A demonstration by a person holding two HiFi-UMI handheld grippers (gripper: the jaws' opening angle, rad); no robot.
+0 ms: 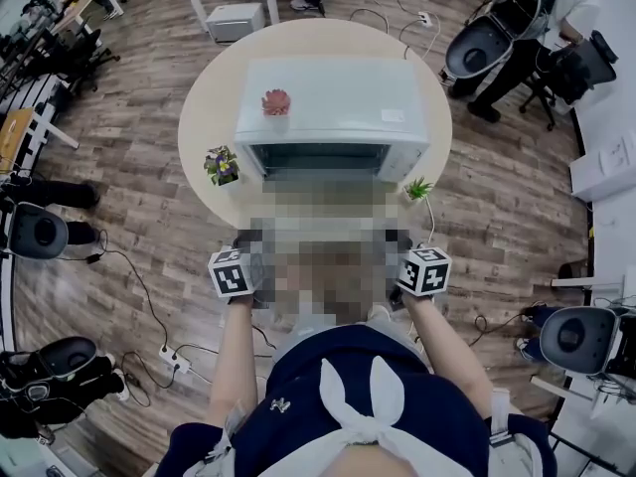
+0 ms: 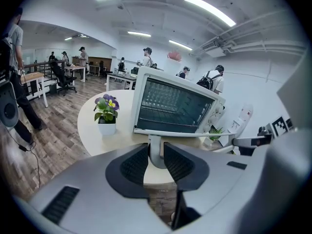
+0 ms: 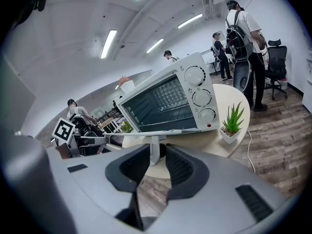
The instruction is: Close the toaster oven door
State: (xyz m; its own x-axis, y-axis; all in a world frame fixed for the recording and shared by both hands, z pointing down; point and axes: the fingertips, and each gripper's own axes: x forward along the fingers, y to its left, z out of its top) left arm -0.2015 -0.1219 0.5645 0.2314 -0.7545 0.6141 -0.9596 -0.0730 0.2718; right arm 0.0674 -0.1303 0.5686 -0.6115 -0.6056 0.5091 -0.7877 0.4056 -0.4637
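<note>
A white toaster oven stands on a round beige table. Its glass door hangs open, lying about level toward me. In the head view a mosaic patch hides the door. My left gripper is shut on the left post of the door handle. On the right post of that handle my right gripper is shut. The two grippers sit side by side at the table's near edge. The oven's dials are on its right side.
A potted purple flower stands left of the oven and a small green plant right of it. A pink ornament sits on the oven's top. Cables, speakers, office chairs and people stand around the table.
</note>
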